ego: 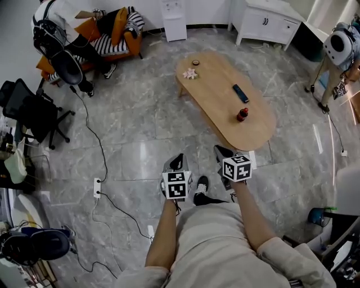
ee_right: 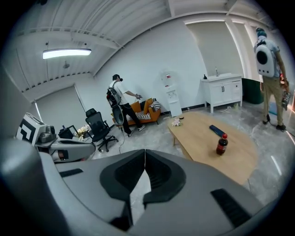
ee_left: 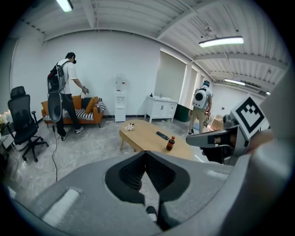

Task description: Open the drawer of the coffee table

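The oval wooden coffee table (ego: 216,104) stands on the grey floor ahead of me; no drawer shows on it from any view. On its top are a small red-capped bottle (ego: 242,115), a dark remote (ego: 241,93) and a pink flower-like thing (ego: 190,73). My left gripper (ego: 179,162) and right gripper (ego: 221,152) hang side by side just short of the table's near end, both shut and empty. In the left gripper view the jaws (ee_left: 146,156) meet, with the table (ee_left: 147,136) beyond. The right gripper (ee_right: 144,153) also points past its closed jaws at the table (ee_right: 203,147).
A person stands by an orange sofa (ego: 107,39) at the back left, next to a black office chair (ego: 31,112). A white cabinet (ego: 267,23) and a water dispenser (ego: 173,17) line the far wall. Another person (ego: 342,53) stands at right. Cables and a power strip (ego: 97,187) lie on the floor.
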